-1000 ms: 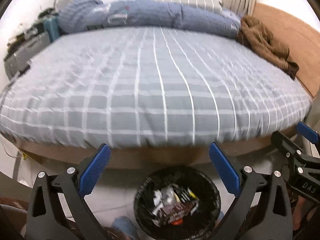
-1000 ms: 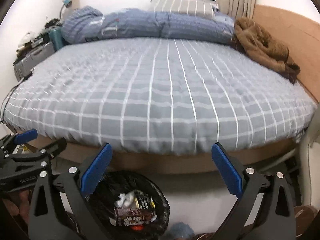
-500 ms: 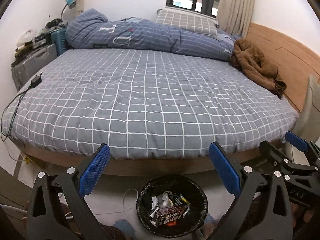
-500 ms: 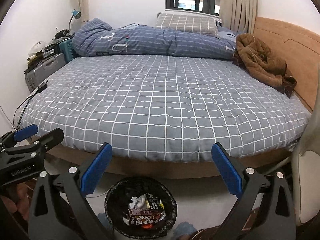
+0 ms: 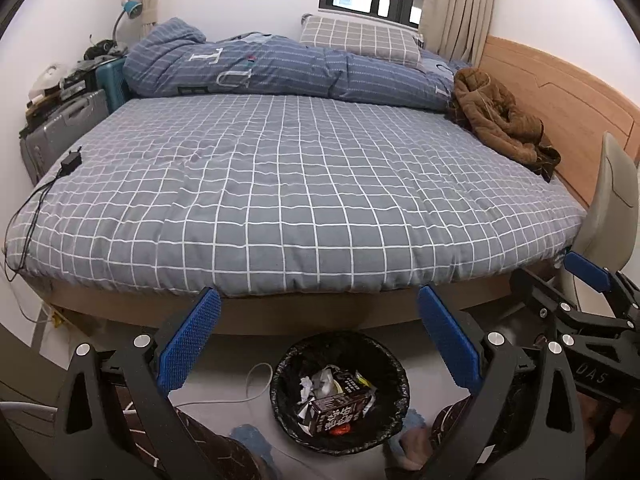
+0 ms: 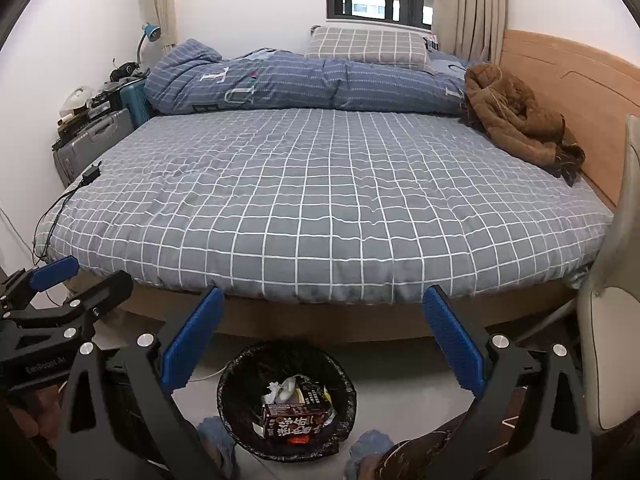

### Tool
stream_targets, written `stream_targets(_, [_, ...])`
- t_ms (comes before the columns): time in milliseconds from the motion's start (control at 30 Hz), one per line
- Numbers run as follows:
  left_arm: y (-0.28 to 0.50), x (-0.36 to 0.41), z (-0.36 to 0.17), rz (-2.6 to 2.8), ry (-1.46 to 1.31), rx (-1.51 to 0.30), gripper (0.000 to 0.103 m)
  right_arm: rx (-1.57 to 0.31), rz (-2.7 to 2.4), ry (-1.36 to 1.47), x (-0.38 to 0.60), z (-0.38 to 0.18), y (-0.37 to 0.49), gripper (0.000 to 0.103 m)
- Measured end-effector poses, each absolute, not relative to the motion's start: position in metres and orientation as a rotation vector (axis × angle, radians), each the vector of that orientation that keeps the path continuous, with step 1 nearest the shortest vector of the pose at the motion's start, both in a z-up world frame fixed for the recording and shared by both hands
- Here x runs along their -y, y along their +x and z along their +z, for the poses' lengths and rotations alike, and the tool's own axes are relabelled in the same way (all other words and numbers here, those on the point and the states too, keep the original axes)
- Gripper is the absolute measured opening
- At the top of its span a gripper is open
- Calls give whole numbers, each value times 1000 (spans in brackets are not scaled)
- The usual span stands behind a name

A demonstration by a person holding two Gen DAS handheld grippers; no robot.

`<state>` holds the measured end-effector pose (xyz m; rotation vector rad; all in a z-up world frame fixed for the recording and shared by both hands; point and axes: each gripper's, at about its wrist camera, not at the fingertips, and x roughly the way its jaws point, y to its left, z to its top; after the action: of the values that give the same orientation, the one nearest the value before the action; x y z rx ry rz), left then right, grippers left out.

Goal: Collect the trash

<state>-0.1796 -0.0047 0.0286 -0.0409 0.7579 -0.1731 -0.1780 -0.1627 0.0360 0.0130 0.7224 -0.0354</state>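
Two handheld grippers face a wide bed (image 5: 312,184) that fills most of both views, covered by a grey sheet with a white grid. Along its far edge lies a rolled blue striped duvet (image 5: 280,70) with a checked pillow (image 5: 360,38) behind it, and a crumpled brown jacket (image 5: 500,120) sits by the wooden headboard (image 5: 560,96). A grey suitcase (image 5: 60,132) stands beside the bed on the far left, and a black charger (image 5: 71,160) with its cable rests on the sheet's near left corner.

On the floor just in front of the bed stands a round trash bin (image 5: 340,390) lined with a black bag. Inside it lie a dark drink carton (image 5: 338,414), crumpled white paper (image 5: 320,380) and what may be wrappers, too small to tell apart.

Above the bin, the left gripper (image 5: 318,340) has its blue-padded jaws spread wide with nothing between them. The right gripper (image 6: 322,344) is likewise wide apart and holds nothing.
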Motion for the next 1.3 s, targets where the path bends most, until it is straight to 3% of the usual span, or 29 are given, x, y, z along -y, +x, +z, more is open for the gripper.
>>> stream_targets(1300, [-171, 5, 9, -154, -16, -795, 97, -743, -38, 17, 165, 17, -168, 95])
